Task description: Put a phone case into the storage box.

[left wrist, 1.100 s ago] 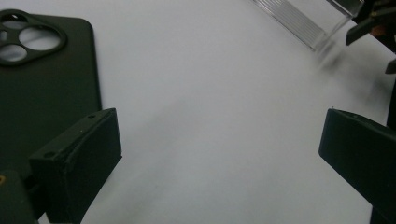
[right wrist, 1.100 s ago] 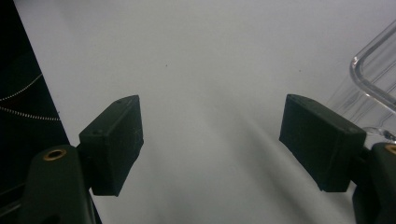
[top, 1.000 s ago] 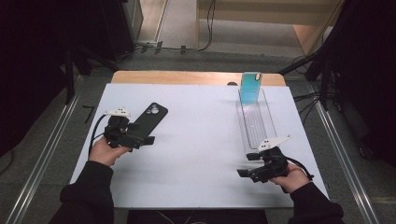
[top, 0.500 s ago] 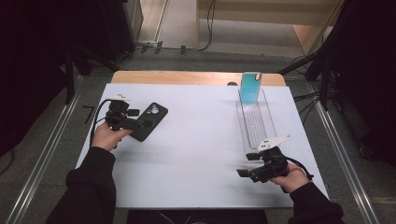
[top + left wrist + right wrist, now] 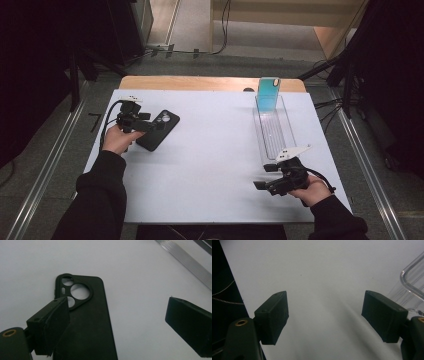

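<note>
Now the left gripper (image 5: 152,125) sits at about nine o'clock on the white counter (image 5: 215,150), its fingers (image 5: 50,325) spread over the black phone case (image 5: 85,322) lying flat there, not pinching it. Down at five o'clock, the right gripper (image 5: 262,186) hovers with fingers (image 5: 273,315) spread on nothing, just beside the clear tray (image 5: 272,132).

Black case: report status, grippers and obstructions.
Left gripper open, closing slightly over black case, not gripping. Right gripper open, nothing between its jaws. Case flat on table; nothing in the way.

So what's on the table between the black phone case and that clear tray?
Nothing: in the high view, only bare white table lies between the black phone case and the clear tray.
</note>
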{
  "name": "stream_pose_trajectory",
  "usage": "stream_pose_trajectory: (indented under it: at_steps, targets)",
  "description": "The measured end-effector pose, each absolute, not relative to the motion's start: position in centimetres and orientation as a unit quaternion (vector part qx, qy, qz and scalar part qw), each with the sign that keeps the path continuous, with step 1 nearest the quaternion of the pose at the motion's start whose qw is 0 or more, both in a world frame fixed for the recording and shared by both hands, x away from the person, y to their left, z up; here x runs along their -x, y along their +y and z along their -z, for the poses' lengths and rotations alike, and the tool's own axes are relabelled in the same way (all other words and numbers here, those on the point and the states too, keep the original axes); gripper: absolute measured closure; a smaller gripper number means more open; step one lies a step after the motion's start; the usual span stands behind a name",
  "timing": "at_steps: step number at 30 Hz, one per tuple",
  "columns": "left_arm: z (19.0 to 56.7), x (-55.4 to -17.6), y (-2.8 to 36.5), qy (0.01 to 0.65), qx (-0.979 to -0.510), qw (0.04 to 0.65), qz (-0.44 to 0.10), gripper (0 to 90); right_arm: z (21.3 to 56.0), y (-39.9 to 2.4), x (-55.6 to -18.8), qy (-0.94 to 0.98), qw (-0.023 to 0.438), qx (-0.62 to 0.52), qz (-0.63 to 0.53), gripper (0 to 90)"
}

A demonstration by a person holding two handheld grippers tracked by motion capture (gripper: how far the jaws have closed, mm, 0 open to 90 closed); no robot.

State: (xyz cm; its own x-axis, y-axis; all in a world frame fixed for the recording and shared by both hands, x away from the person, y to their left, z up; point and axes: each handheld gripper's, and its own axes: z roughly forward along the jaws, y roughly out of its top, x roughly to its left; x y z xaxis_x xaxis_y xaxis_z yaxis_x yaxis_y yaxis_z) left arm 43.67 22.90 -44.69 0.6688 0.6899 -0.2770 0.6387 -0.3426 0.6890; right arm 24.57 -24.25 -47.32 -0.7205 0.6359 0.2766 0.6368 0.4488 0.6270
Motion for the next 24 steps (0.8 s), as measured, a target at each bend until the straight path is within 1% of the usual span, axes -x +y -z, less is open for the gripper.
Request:
stream_pose_trajectory:
  at_steps: [10,17,24]
  targets:
    - [46.0,-44.7,22.7,0.403,-0.824,0.394,-0.053,6.0,47.4,-24.2,-24.5,-0.851,0.000,0.374,0.368,19.6]
    - [46.6,-44.8,22.7,0.411,-0.823,0.389,-0.055,5.9,47.4,-24.2,-24.5,-0.852,0.001,0.374,0.366,19.6]
    - [47.4,-44.8,22.4,0.414,-0.829,0.372,-0.057,5.9,47.4,-24.2,-24.5,-0.852,0.000,0.374,0.366,19.6]
